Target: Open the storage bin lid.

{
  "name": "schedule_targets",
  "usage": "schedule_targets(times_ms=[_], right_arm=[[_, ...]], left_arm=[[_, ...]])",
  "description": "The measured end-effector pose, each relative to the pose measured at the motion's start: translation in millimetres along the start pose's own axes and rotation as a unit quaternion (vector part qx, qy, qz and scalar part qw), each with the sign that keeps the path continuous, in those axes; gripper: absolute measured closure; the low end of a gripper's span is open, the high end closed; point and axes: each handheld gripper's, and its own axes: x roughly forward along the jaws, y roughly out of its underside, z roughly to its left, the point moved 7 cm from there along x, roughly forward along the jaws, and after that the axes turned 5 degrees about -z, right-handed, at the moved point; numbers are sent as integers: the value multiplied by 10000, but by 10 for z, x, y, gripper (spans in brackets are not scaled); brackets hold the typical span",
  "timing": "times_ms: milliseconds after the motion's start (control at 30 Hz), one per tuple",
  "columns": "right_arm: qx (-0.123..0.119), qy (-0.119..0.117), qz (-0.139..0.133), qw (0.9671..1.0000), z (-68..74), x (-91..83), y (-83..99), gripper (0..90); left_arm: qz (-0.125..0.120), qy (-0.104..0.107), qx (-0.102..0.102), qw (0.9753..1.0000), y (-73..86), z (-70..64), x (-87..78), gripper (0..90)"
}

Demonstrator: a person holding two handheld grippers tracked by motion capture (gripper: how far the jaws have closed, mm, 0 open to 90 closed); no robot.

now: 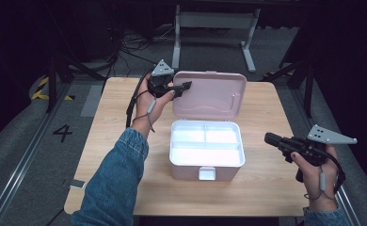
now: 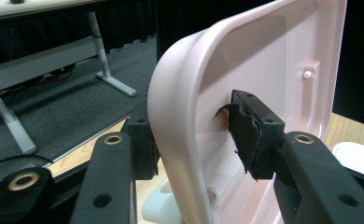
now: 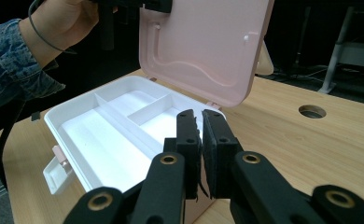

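Nearest to me, my right gripper [image 1: 272, 138] hangs over the table's [image 1: 266, 188] right side, well apart from the box [image 1: 207, 149]. Its jaws are pressed together with nothing between them; in the right gripper view [image 3: 201, 135] the two black pads meet, pointing toward the open box.

In front of me, at the middle of the wooden table, sits the pink box with its white tray [image 3: 105, 126] exposed. The tray is split into one long compartment along the near side and two smaller ones behind it, all bare. The front latch [image 1: 207, 173] hangs down on the near wall.

Farther off, the lid [image 1: 211, 94] stands raised, hinged along the back edge of the box and leaning slightly away from me. My left gripper [image 1: 185, 86] is clamped on the lid's upper left corner: in the left gripper view [image 2: 189, 135] one jaw lies against the outer face and the other presses the inner face, the pink rim caught between them. My left hand [image 1: 149, 101] and denim sleeve [image 1: 118, 174] reach across the table's left side to it.
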Motion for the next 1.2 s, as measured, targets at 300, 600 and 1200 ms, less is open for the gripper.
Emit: schedule_targets(times_ms=[300, 600, 1200], right_arm=[[42, 14, 39, 10000, -23, 11, 26, 861], [113, 4, 61, 9999, -54, 29, 59, 852], [231, 44, 88, 9997, -112, 15, 95, 836]], left_arm=[[-4, -51, -118, 9999, 64, 99, 125, 510], [18, -42, -271, 9996, 146, 187, 222, 482], [248, 29, -551, 9982, 343, 343, 404, 430]])
